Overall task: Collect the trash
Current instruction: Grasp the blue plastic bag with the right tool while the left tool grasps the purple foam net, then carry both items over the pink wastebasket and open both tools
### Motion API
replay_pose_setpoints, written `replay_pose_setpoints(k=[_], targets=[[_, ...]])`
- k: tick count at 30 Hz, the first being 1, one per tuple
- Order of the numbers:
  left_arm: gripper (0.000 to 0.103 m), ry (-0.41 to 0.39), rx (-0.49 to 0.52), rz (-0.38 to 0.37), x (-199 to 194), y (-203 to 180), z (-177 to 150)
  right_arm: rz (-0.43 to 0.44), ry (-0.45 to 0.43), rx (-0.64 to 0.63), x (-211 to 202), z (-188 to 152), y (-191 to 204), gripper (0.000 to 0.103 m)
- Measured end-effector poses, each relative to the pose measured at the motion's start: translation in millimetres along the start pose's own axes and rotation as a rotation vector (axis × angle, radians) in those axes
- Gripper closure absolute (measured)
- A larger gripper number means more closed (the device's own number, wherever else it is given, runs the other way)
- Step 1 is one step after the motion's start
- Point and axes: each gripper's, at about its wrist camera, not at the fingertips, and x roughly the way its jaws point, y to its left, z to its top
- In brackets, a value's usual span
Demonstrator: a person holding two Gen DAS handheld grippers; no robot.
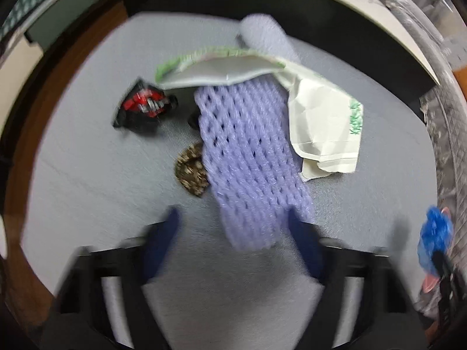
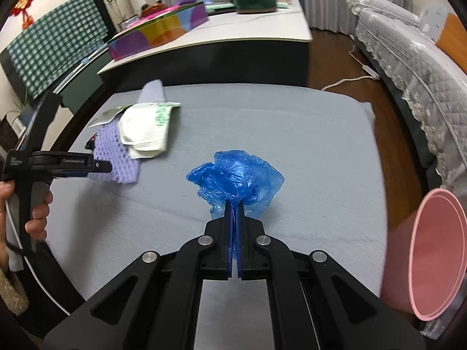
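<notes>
A purple foam net [image 1: 248, 151] lies on the grey-covered table [image 1: 87, 160], partly under a white and green packet [image 1: 216, 70] and a crumpled white paper [image 1: 321, 122]. My left gripper [image 1: 233, 227] points down over the net's near end. Its jaws stand apart: the net rests against the right finger [image 1: 303, 242], with a gap to the left one. A red and black wrapper [image 1: 143, 108] and a brown speckled scrap [image 1: 191, 172] lie to the left. My right gripper [image 2: 234, 204] is shut on a crumpled blue plastic bag [image 2: 236, 178], held above the table [image 2: 306, 134].
A pink bin [image 2: 432, 253] stands off the table's right edge. A second purple foam roll [image 1: 262, 32] lies at the far side. Behind the table is a white counter [image 2: 233, 32] with boxes and bowls; a covered sofa [image 2: 408, 58] runs along the right.
</notes>
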Motion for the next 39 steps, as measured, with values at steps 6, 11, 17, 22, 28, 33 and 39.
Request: replay_pose_setpoints(k=[6, 11, 17, 22, 28, 33, 39], targets=[[0.093, 0.033, -0.081, -0.057, -12, 14, -12, -0.01, -0.012, 0.003, -12, -3, -15, 0.101], [0.093, -0.056, 0.01, -0.066, -61, 8, -34, 0.012, -0.04, 0.015, -24, 2, -18, 0.101], [0.093, -0.129, 0.103, -0.106, -116, -9, -41, 0.039, -0.092, 0.007, -46, 8, -4, 0.101], [0.093, -0.196, 0.147, -0.108, -155, -10, -49, 0.065, -0.142, 0.002, -77, 5, 4, 0.101], [0.093, -0.222, 0.173, -0.132, -175, -17, -57, 0.069, -0.182, 0.039, -106, -2, -5, 0.101], [0.093, -0.233, 0.223, -0.153, -187, -41, -75, 0.058, -0.212, 0.087, -130, -10, -23, 0.101], [0.093, -0.228, 0.321, -0.177, -192, -88, -89, 0.021, -0.246, 0.132, -154, -23, -54, 0.101]])
